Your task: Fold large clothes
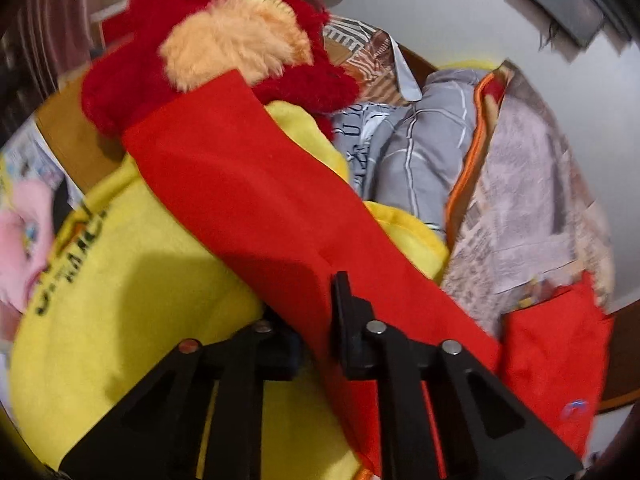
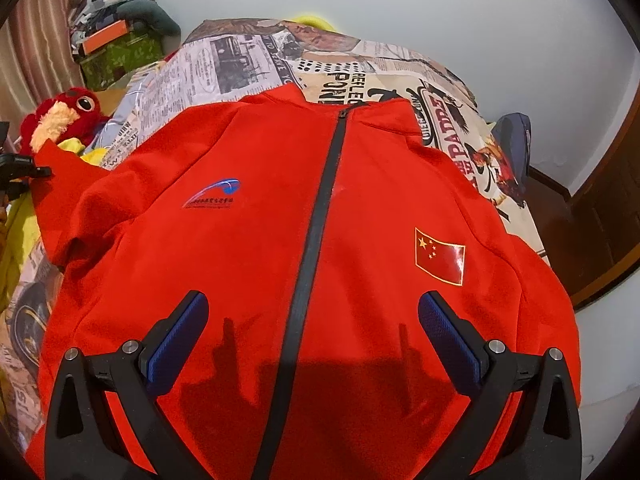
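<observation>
A large red zip jacket [image 2: 312,248] lies front-up on the newspaper-print bedspread [image 2: 256,60], black zipper down its middle, a flag patch on one side and a blue logo on the other. My right gripper [image 2: 312,316] is open above the jacket's lower front, blue pads either side of the zipper, holding nothing. My left gripper [image 1: 316,316] is shut on the jacket's red sleeve [image 1: 248,184], which stretches away over a yellow garment [image 1: 120,272]. The left gripper also shows in the right wrist view [image 2: 36,172], at the sleeve's end.
A red plush toy [image 1: 224,40] with an orange fuzzy patch lies beyond the sleeve; it also shows in the right wrist view [image 2: 60,116]. Grey striped bedding [image 1: 420,152] is beside it. Boxes and clutter [image 2: 116,40] stand at the back left. A wooden door [image 2: 608,208] is at right.
</observation>
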A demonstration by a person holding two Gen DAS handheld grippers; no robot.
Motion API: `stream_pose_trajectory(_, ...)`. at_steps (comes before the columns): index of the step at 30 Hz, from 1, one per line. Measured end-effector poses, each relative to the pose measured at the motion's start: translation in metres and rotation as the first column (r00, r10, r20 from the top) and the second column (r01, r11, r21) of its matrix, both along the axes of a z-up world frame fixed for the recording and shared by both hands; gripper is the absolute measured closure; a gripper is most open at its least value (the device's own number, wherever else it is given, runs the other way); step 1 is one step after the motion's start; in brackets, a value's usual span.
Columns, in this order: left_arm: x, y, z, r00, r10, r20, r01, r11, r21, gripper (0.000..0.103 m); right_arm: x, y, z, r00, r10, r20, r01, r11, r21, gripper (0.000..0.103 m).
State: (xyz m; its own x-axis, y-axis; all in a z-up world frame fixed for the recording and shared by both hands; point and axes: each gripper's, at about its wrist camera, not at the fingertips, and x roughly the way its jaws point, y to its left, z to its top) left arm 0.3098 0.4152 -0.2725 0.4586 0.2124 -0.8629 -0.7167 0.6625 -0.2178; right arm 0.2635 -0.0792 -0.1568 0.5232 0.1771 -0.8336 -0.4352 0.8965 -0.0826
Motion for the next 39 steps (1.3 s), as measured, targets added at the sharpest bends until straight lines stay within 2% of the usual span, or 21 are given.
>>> stream_pose_trajectory(4, 0.008, -0.018, 0.016, 0.998, -0.038, -0.054, 0.045, 0.991, 0.127, 0.098, -0.003, -0.004, 0.000, 1.000, 0.003, 0.025, -0.002, 0.999, -0.043, 0.000)
stream_pose_trajectory(10, 0.010, -0.046, 0.068, 0.994, -0.103, 0.034, 0.095, 0.977, 0.193, 0.101, -0.009, -0.011, 0.012, 0.998, 0.015, 0.064, -0.012, 0.999, -0.044, 0.000)
stream_pose_trajectory(14, 0.017, -0.085, 0.118, 0.976, -0.190, 0.105, 0.159, 0.954, 0.254, 0.101, -0.008, -0.017, 0.023, 0.997, 0.009, 0.078, -0.008, 1.000, -0.008, 0.000)
stream_pose_trajectory(17, 0.023, -0.119, 0.152, 0.952, -0.259, 0.164, 0.206, 0.937, 0.282, 0.101, -0.008, -0.023, 0.030, 0.996, -0.002, 0.091, 0.001, 1.000, 0.008, 0.000)
stream_pose_trajectory(22, 0.033, -0.186, 0.208, 0.881, -0.386, 0.274, 0.302, 0.904, 0.303, 0.101, -0.007, -0.035, 0.041, 0.993, -0.021, 0.113, 0.018, 1.000, 0.021, 0.000)
stream_pose_trajectory(25, 0.042, -0.229, 0.226, 0.837, -0.454, 0.304, 0.366, 0.879, 0.304, 0.101, -0.006, -0.047, 0.046, 0.992, -0.037, 0.119, 0.033, 0.999, 0.034, 0.000)
stream_pose_trajectory(28, 0.051, -0.270, 0.231, 0.799, -0.517, 0.306, 0.432, 0.848, 0.306, 0.101, -0.003, -0.059, 0.049, 0.993, -0.059, 0.105, 0.053, 0.997, 0.062, 0.000)
stream_pose_trajectory(31, 0.065, -0.312, 0.224, 0.765, -0.578, 0.285, 0.505, 0.812, 0.292, 0.101, 0.000, -0.071, 0.050, 0.993, -0.078, 0.086, 0.070, 0.993, 0.090, 0.000)
stream_pose_trajectory(34, 0.075, -0.350, 0.205, 0.737, -0.631, 0.244, 0.570, 0.773, 0.278, 0.101, 0.001, -0.080, 0.050, 0.993, -0.089, 0.082, 0.081, 0.992, 0.095, 0.000)
stream_pose_trajectory(39, 0.087, -0.399, 0.157, 0.687, -0.708, 0.162, 0.673, 0.705, 0.226, 0.101, -0.002, -0.094, 0.043, 0.992, -0.090, 0.084, 0.084, 0.994, 0.068, 0.000)
